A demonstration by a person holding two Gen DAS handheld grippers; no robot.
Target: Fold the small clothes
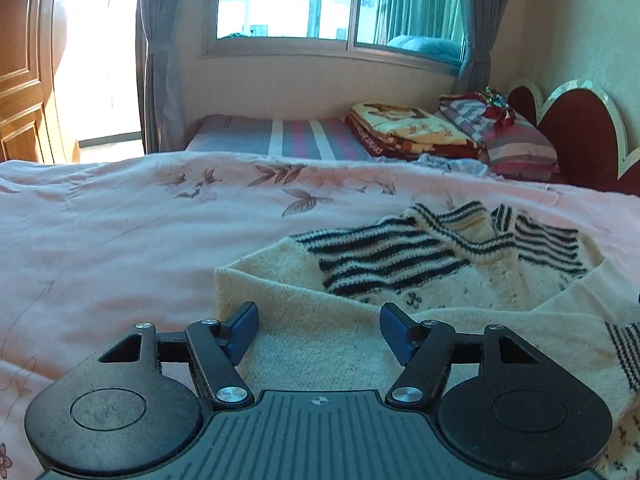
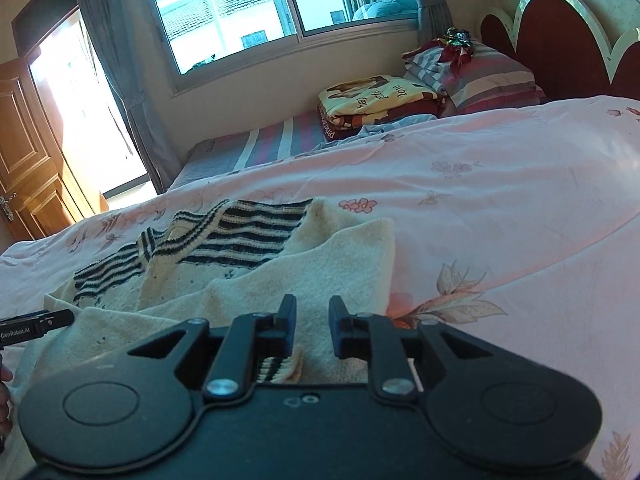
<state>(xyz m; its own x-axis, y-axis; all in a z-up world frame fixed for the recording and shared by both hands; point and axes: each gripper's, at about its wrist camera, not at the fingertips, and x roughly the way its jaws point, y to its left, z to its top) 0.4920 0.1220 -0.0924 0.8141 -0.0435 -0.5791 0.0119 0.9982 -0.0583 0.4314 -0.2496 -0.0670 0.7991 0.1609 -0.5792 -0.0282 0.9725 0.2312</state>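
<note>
A cream knit sweater (image 1: 332,344) with black-and-white striped bands lies on the pink floral bedspread (image 1: 120,240), its lower part folded up over the chest. My left gripper (image 1: 318,328) is wide open, just above the sweater's cream folded part. The same sweater (image 2: 340,264) shows in the right wrist view. My right gripper (image 2: 312,326) is open with a narrow gap, its jaws over the cream fold; a striped cuff (image 2: 278,368) lies under the fingers, not pinched. The left gripper's side (image 2: 36,326) shows at the left edge.
Folded blankets (image 1: 404,128) and striped pillows (image 1: 516,140) are stacked at the bed's far end by the red headboard (image 1: 576,128). A window (image 1: 320,4) with grey curtains is on the far wall. A wooden door (image 2: 28,152) stands at the left.
</note>
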